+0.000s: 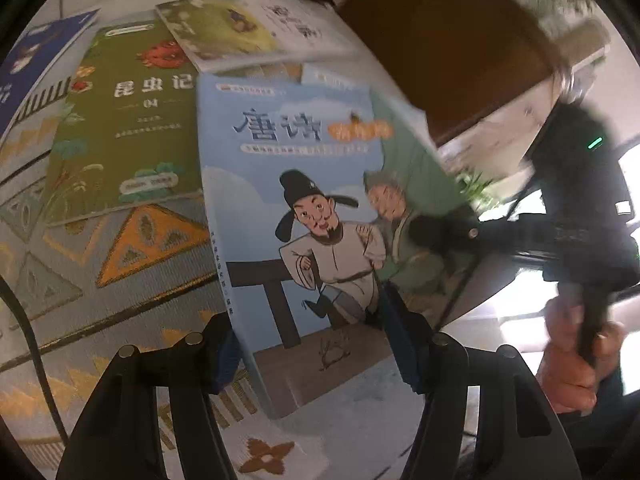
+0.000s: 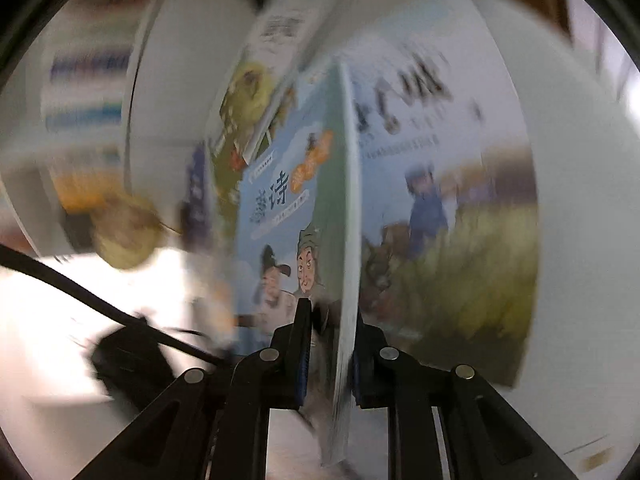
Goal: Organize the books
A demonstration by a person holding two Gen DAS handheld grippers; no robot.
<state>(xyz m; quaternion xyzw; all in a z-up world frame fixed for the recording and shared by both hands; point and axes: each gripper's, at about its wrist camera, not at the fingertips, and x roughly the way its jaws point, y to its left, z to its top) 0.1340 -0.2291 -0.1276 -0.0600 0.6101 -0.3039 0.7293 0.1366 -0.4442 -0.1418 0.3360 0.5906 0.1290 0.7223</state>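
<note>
A light-blue poetry book [image 1: 304,216] with two cartoon men on its cover is lifted and tilted above the rug. My left gripper [image 1: 308,348] stands around its near lower corner, jaws apart with the cover between them. My right gripper [image 2: 330,344] is shut on the book's far edge [image 2: 344,240], seen edge-on; in the left wrist view it [image 1: 444,232] clamps the right side. A green insect book [image 1: 120,128], a yellow-green and white book [image 1: 248,28] and a dark-blue book [image 1: 24,64] lie on the rug behind.
A patterned grey and orange rug [image 1: 120,264] covers the floor. A dark wooden cabinet [image 1: 440,40] stands at the back right. In the blurred right wrist view another illustrated book [image 2: 448,220] lies to the right.
</note>
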